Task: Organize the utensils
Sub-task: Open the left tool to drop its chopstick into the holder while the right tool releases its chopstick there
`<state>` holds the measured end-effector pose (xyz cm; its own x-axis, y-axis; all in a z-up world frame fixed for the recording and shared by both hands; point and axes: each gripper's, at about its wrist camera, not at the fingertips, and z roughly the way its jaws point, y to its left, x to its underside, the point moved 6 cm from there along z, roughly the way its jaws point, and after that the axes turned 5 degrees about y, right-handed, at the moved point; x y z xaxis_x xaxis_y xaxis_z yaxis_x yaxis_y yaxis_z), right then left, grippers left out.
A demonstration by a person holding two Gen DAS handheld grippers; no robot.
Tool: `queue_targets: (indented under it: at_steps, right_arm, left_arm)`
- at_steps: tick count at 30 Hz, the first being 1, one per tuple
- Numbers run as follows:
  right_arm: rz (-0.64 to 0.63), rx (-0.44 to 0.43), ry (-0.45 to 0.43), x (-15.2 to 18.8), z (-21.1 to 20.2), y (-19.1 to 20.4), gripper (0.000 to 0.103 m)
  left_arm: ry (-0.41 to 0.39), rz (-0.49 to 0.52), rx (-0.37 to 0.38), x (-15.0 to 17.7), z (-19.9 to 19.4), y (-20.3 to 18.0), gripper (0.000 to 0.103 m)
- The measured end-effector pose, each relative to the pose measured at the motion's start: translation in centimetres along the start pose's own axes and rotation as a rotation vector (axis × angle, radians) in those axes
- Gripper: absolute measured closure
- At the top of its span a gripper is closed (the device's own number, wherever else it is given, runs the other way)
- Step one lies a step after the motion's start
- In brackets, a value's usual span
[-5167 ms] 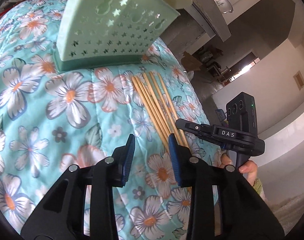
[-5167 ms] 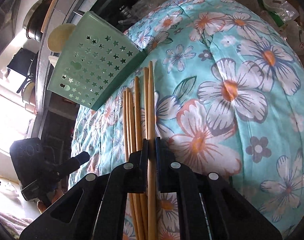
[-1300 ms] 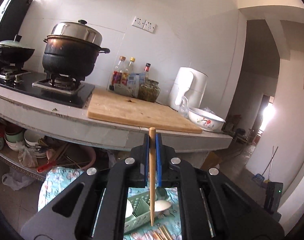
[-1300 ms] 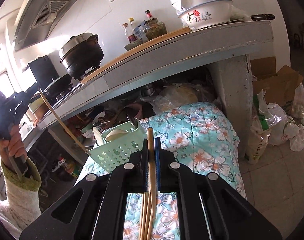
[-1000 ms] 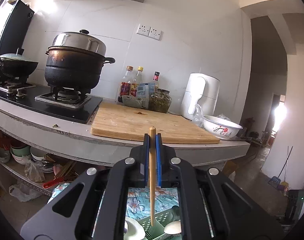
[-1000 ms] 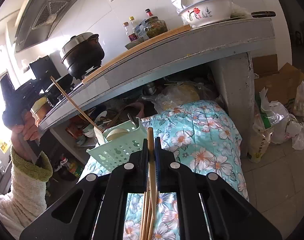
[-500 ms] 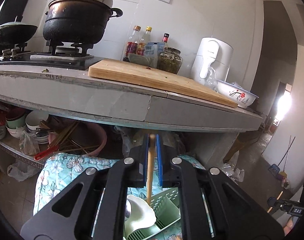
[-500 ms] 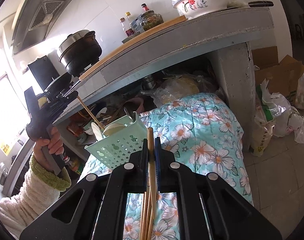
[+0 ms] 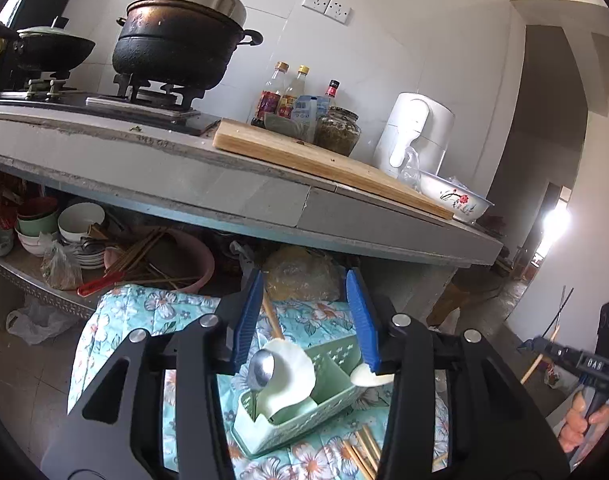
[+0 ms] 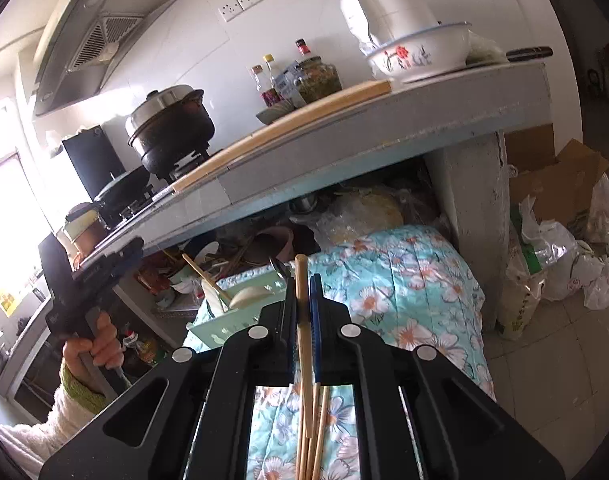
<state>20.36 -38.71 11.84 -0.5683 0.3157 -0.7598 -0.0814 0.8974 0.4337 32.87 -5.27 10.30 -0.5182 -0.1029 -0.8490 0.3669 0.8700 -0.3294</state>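
Observation:
A light green utensil basket [image 9: 304,412] stands on the floral cloth [image 9: 136,312] and holds a metal spoon [image 9: 260,366], white spoons and one wooden chopstick [image 9: 272,320] leaning in it. My left gripper [image 9: 304,320] is open just above the basket, with the chopstick free between its fingers. Loose chopsticks [image 9: 362,454] lie on the cloth beside the basket. My right gripper [image 10: 303,308] is shut on a wooden chopstick [image 10: 303,340], held upright in front of the basket [image 10: 240,304]. More chopsticks [image 10: 316,432] lie below it.
A concrete counter [image 9: 240,188] overhangs the cloth, with a black pot [image 9: 176,44], cutting board [image 9: 324,160], bottles and a flowered bowl [image 10: 416,54] on it. Bowls and a pink basin [image 9: 176,256] sit under the counter. Bags and a cardboard box [image 10: 556,184] stand at the right.
My left gripper has lowered to the basket and opened, letting its chopstick go into the basket. My right gripper still holds its chopstick, almost unmoved.

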Motion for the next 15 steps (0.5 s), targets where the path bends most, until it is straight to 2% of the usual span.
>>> queue_targets:
  at_steps: [8, 11, 15]
  right_arm:
    - [-0.082, -0.083, -0.206, -8.3, -2.5, 5.6, 0.097]
    - [-0.095, -0.111, -0.22, -10.1, -1.1, 7.8, 0.097]
    - [-0.153, -0.086, -0.203, -11.1, 2.7, 10.7, 0.097]
  left_arm:
    - [0.023, -0.047, -0.018, 5.2, -3.8, 3.0, 0.048]
    - [0.062, -0.078, -0.022, 7.9, -4.4, 4.3, 0.046]
    - [0.137, -0.116, -0.014, 11.7, -4.0, 5.6, 0.046]
